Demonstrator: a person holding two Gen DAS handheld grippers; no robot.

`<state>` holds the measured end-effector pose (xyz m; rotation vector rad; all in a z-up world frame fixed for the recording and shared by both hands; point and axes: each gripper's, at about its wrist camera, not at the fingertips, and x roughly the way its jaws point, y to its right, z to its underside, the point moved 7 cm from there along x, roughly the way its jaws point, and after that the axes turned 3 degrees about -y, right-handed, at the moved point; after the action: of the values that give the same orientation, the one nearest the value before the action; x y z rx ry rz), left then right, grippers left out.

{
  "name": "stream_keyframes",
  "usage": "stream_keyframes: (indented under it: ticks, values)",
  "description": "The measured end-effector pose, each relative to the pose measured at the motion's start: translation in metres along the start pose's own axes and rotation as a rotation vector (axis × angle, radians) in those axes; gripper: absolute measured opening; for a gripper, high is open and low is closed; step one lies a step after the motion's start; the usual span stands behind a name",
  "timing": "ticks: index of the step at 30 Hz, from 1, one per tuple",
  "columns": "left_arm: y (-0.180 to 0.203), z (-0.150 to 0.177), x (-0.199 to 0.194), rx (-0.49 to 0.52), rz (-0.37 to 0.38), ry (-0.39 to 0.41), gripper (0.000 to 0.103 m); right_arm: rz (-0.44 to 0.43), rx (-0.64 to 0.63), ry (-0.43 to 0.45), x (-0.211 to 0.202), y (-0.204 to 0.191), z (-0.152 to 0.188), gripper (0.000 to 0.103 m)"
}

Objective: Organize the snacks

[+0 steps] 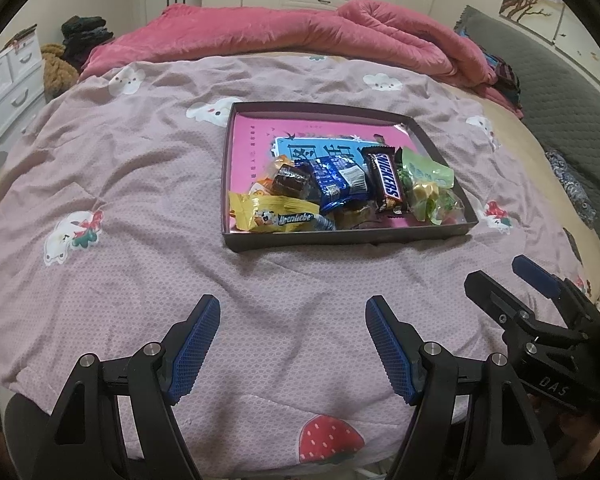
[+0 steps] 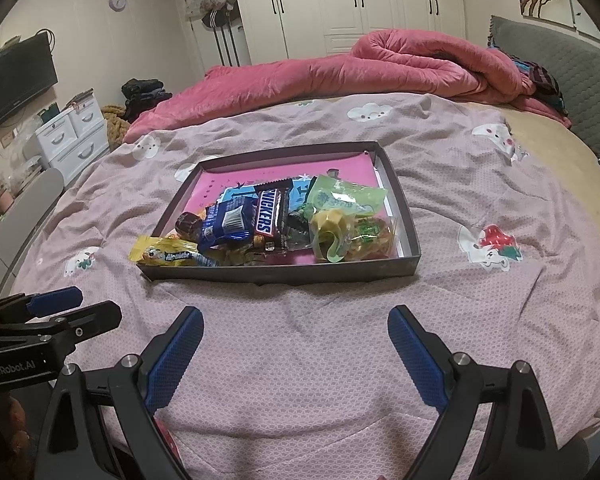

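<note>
Inside the box (image 1: pixel 346 236), snacks (image 1: pixel 386 182) lie heaped.

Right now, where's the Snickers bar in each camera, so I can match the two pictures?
Left wrist: Snickers bar lies right of centre, in the dark tray, label running top to bottom.
Right wrist: Snickers bar lies left of centre, mid-tray.
Shared landmark: the green candy bag, just right of it in both.

One shallow dark cardboard tray (image 1: pixel 340 236) holds one brown Snickers bar (image 1: pixel 387 182), one yellow Alpenliebe packet (image 1: pixel 272 216), one blue foil wrapper (image 1: pixel 336 184) and two green candy bags (image 1: pixel 428 176).
</note>
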<state>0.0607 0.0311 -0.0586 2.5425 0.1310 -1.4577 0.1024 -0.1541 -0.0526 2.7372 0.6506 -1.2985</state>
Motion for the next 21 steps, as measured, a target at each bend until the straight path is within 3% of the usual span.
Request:
stream_keyframes:
  ticks: [21]
  values:
    - [-0.0031, 0.0023, 0.0031, -0.012, -0.026, -0.011, 0.077, -0.016, 0.009, 0.002, -0.0016, -0.0002, -0.0009, 0.094]
